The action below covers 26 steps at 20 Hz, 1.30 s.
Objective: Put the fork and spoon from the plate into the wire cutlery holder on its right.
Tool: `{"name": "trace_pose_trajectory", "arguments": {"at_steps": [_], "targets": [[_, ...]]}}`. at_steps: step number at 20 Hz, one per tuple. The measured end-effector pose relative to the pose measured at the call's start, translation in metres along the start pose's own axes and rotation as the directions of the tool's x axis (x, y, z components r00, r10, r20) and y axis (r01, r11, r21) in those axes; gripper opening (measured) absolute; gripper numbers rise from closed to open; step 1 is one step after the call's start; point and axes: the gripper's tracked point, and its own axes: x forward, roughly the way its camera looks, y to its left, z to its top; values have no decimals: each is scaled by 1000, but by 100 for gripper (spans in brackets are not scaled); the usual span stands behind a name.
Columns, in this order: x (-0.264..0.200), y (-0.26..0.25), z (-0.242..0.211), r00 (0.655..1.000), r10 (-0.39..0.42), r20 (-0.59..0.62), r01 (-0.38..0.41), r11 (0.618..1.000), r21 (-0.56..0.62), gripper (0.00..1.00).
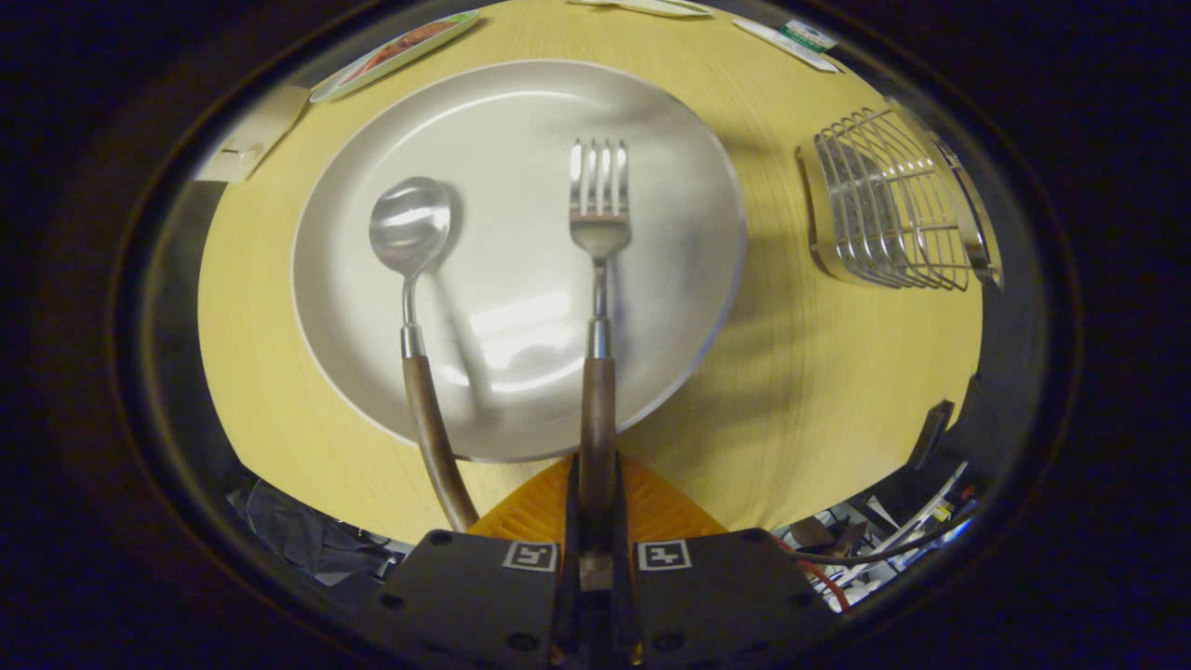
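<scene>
So, going left to right across your table (279, 372): there's a pale little card-like thing (251, 140) at the far left edge, and beyond the plate a flat printed card (395, 51) lying at an angle. The big grey plate (354, 167) sits in the middle of the yellow wood top. On its left half you've got the spoon (414, 279), bowl pointing away from you, shiny neck, and its brown wooden handle hanging off the near rim and curving down toward your gripper. Right of that, near the plate's middle, is the fork (600, 242), tines pointing away, lying straight along your line of sight.

Your gripper (597, 502) is right at the near rim of the plate, and the fork's wooden handle runs down into the narrow slot between your two fingers. They're closed in tight on both sides of it, so you've got the fork clamped by the handle end. The spoon handle passes just left of your left finger, not touching as far as I can tell.

Off to the right, well clear of the plate, sits the wire cutlery holder (884, 214), with a couple of flat packets (791, 42) lying beyond it.
</scene>
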Motion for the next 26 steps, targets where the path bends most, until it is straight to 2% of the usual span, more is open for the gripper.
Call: {"name": "trace_pose_trajectory", "arguments": {"at_steps": [2,5,13,21,26], "targets": [[-2,5,2,1000,21,6,-21,1000,-1,18],[-7,-7,-2,999,-35,0,35,999,-31,14],[-52,-16,-6,996,-85,-6,85,996,-30,12],[-125,-14,-4,999,-35,17,34,997,66,12],[-175,-31,-12,1000,-10,-19,13,992,126,12]]}}
